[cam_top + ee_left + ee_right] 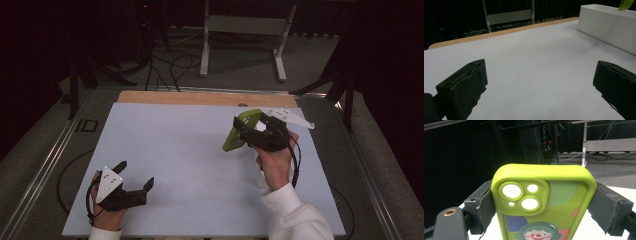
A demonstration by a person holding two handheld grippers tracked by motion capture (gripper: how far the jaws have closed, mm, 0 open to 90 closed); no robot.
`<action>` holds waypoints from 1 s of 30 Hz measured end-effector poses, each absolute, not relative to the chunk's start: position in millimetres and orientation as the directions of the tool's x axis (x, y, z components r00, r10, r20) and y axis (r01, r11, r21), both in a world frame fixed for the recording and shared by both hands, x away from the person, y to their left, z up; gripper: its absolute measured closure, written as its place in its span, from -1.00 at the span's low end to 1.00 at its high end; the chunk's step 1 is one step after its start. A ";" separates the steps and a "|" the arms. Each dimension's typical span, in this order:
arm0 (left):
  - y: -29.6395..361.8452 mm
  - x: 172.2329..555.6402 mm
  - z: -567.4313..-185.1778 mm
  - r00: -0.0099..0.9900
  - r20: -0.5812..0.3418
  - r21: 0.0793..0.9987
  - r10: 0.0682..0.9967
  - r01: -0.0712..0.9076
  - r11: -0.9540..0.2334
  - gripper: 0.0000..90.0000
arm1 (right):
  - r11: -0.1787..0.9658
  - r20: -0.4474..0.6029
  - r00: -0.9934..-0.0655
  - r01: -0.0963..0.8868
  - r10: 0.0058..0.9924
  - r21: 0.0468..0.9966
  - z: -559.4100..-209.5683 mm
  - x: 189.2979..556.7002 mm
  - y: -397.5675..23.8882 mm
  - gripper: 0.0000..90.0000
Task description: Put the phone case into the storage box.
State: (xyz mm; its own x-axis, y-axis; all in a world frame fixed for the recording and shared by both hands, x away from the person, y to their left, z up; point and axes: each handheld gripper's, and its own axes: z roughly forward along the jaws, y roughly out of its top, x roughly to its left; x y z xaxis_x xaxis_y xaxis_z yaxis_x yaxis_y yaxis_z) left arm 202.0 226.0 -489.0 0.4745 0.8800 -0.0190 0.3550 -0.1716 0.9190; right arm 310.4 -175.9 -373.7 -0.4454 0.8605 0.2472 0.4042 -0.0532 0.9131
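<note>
The right gripper (544, 205) pinches a lime-green phone case (544, 202) by its long edges, lifted clear of the white table (190, 150), camera cutouts farthest from the hand. The left gripper (135, 176) rests well apart, jaws spread, nothing between them.

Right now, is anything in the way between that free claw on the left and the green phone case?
Nothing visible. The left gripper sits open, and bare white table lies between it and the green phone case, which the right gripper clamps by its sides.
</note>
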 end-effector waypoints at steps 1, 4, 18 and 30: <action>225.9 202.0 -488.9 0.475 -0.019 0.919 0.880 0.354 -0.171 -1.00 | -0.055 0.248 -0.442 0.405 0.862 0.913 -373.7 310.9 -176.3 -0.66; 225.8 202.0 -488.7 0.473 -0.018 0.920 0.881 0.353 -0.171 -1.00 | -0.055 0.244 -0.435 0.403 0.867 0.913 -373.4 312.6 -177.6 -0.66; 225.0 201.5 -488.1 0.467 -0.016 0.920 0.884 0.353 -0.169 -1.00 | -0.058 0.233 -0.402 0.402 0.886 0.914 -372.3 320.9 -184.4 -0.66; 224.5 201.8 -488.5 0.466 -0.014 0.920 0.884 0.352 -0.171 -1.00 | -0.050 0.210 -0.376 0.394 0.903 0.918 -369.8 327.3 -190.8 -0.66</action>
